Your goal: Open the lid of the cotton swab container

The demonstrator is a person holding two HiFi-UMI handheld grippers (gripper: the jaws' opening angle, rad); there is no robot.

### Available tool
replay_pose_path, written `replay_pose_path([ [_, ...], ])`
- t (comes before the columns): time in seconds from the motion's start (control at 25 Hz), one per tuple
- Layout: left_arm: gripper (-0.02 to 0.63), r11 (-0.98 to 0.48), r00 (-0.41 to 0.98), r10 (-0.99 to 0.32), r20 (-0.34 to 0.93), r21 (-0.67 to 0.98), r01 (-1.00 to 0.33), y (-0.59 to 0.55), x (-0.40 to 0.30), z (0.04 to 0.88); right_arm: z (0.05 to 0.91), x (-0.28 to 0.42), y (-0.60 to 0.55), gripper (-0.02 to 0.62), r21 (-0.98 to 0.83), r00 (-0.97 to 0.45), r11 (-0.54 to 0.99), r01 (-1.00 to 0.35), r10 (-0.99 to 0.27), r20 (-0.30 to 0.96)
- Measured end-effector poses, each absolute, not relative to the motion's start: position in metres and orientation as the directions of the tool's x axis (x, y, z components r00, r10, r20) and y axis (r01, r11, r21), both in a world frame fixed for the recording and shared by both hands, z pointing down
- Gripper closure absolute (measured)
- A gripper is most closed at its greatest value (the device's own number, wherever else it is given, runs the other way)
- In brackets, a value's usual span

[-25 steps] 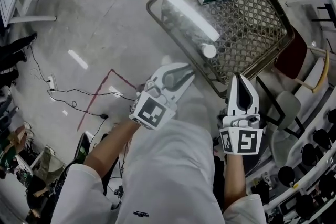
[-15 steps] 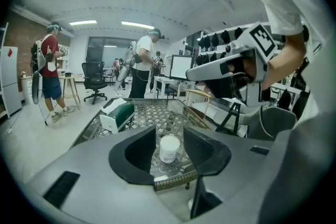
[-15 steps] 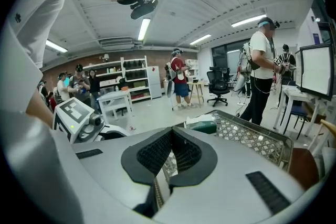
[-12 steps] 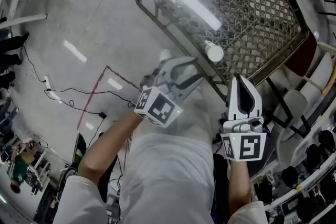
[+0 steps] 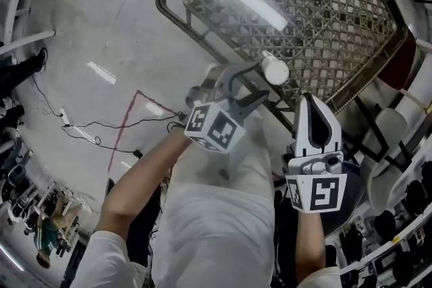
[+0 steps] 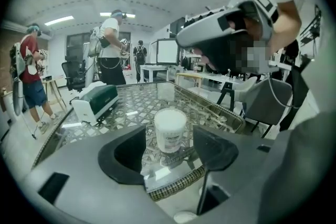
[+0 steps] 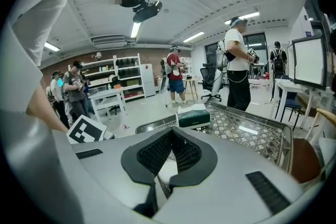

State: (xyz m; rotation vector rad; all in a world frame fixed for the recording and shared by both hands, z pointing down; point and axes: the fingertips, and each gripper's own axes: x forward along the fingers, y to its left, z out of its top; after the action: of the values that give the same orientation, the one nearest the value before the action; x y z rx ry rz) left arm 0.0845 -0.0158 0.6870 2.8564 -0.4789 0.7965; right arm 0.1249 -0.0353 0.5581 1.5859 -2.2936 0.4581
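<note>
Left claw [image 5: 246, 84] jaws have just been opening: wide apart, gripping nothing. I see the cotton swab container [image 5: 275, 69] upright, lid on, near the table [image 5: 174, 15] edge, centre of head view, lined up between the jaws, untouched. Right claw [image 5: 312, 104], lower right, jaws together, empty.

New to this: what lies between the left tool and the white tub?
Only the table: bare glass and woven rim, as the left gripper view shows. The left tool, jaws just opening and empty, is short of the white tub.
</note>
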Motion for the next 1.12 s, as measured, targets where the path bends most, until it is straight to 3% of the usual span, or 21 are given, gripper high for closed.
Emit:
replay_pose_path([
  [0.52, 0.339, -0.947, 0.795, -0.243, 0.556, 0.041, -0.318, -0.029, 0.118, 0.736, 0.584, 0.147, -0.039, 0.598, -0.092, -0.314, 0.306, -0.948, -0.837, 0.448],
  [1.12, 0.365, -0.948, 0.794, -0.233, 0.561, 0.052, -0.315, -0.032, 0.127, 0.727, 0.574, 0.157, -0.036, 0.598, -0.090, -0.309, 0.300, -0.950, -0.847, 0.433],
])
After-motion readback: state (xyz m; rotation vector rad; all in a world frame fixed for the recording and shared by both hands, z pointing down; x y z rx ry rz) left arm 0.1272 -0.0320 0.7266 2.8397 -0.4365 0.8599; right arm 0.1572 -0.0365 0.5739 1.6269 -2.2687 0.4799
